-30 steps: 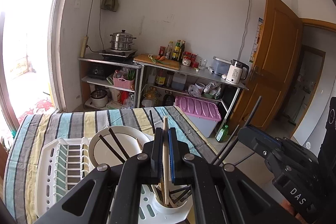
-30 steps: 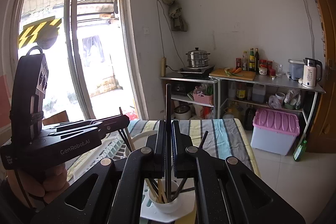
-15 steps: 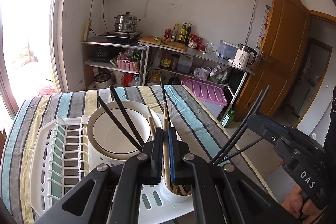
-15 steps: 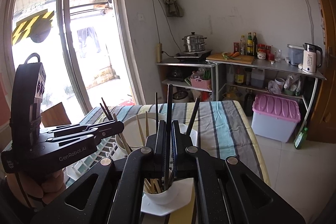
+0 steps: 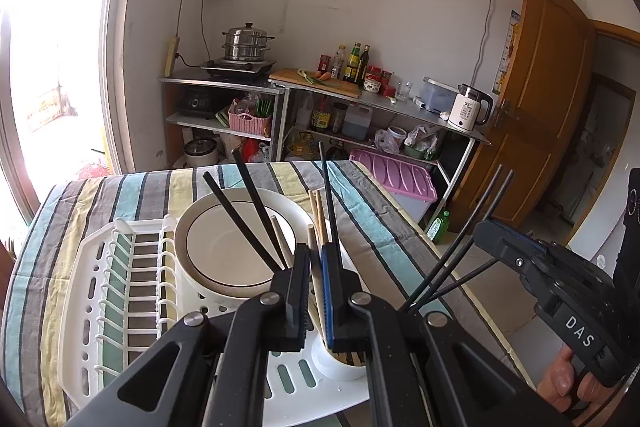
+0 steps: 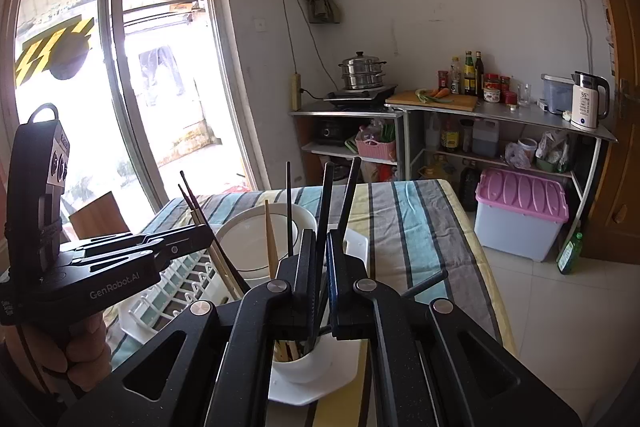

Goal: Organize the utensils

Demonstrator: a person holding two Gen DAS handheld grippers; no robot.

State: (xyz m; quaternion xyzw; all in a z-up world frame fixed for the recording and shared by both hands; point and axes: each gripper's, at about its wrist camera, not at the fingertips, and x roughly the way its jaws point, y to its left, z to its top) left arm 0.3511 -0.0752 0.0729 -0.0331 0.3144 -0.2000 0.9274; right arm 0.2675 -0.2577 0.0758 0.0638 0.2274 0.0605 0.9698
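The left gripper point(image 5: 316, 291) is clamped on a pale wooden chopstick point(image 5: 313, 247), which stands nearly upright between its fingers with the lower end reaching down into the white cup point(image 5: 340, 367). The right gripper point(image 6: 319, 283) is pressed together on a black chopstick point(image 6: 325, 211), also close to upright, and its lower end goes down into the same cup, seen in the right wrist view as a round white holder with wooden and dark sticks inside. More black chopsticks point(image 5: 248, 211) and wooden ones lean out of the cup at different angles; in the left wrist view two dark ones cross in front of the white bowl point(image 5: 236, 247).

The cup sits at the near end of the white dish rack point(image 5: 120, 287), and the bowl rests in the rack just behind it. The rack lies on a striped tablecloth point(image 5: 380, 227) in grey, teal and yellow. Whether the two held chopsticks touch the bottom of the cup is hard to tell, since the fingers hide it.

Beyond the table stand a metal shelf unit point(image 6: 500, 123) carrying a steamer pot point(image 6: 362, 71), bottles and a white kettle point(image 6: 586, 105), with a purple-lidded storage box point(image 6: 522, 211) on the floor.
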